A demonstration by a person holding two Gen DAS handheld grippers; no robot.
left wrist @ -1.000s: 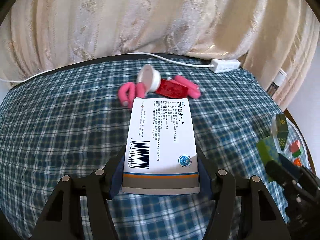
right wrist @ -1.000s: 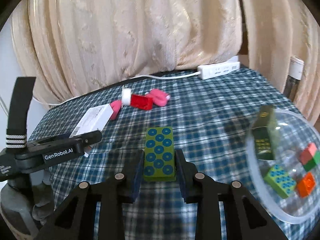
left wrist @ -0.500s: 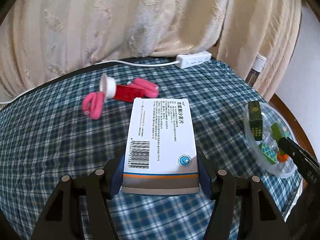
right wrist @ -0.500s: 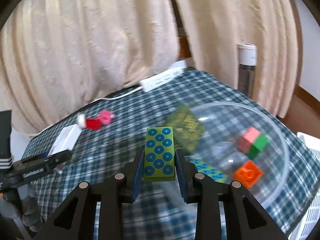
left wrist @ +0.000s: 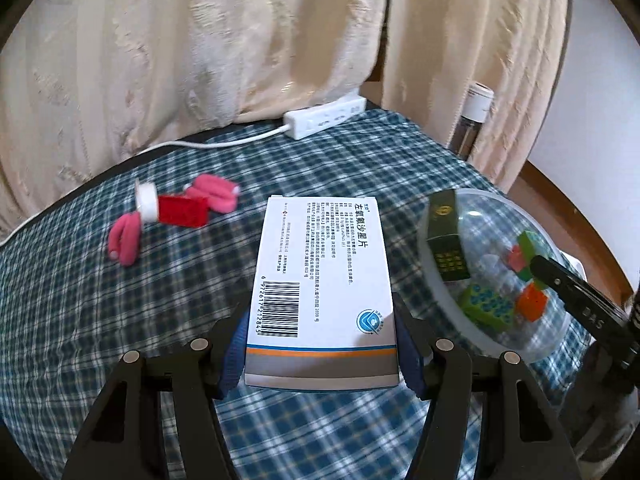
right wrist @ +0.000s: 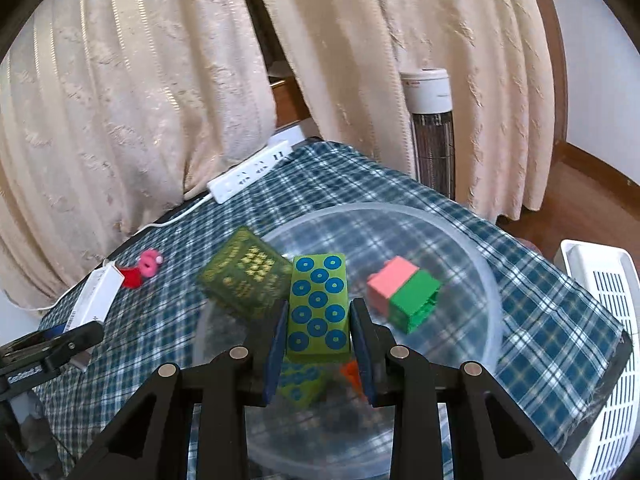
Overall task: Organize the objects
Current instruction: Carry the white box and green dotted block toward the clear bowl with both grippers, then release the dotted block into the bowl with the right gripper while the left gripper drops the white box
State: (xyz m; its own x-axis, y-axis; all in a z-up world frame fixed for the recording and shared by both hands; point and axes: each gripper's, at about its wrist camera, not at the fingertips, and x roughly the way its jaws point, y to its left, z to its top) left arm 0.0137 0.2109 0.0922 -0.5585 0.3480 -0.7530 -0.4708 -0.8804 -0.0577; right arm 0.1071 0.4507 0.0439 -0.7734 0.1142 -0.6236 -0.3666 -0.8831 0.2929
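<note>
Right wrist view: right gripper [right wrist: 319, 354] clamps green brick [right wrist: 319, 307], long axis along fingers, directly over clear bowl [right wrist: 490, 276], frame centre. Left gripper [left wrist: 320, 354] grips white medicine box [left wrist: 322, 280]; bowl at its right.

White medicine box [left wrist: 320, 280], barcode up, clamped in air above plaid cloth. Green studded block [right wrist: 319, 307] held over clear bowl [right wrist: 472, 248]; bowl holds dk-green carton [right wrist: 244, 280], pink/green, orange, green blocks.

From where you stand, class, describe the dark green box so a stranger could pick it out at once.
Find the clear round plastic bowl on the checked tablecloth. The dark green box leans tilted against its left rim. Unlike the small bright blocks nearby, it is larger, dark and printed with gold.
</note>
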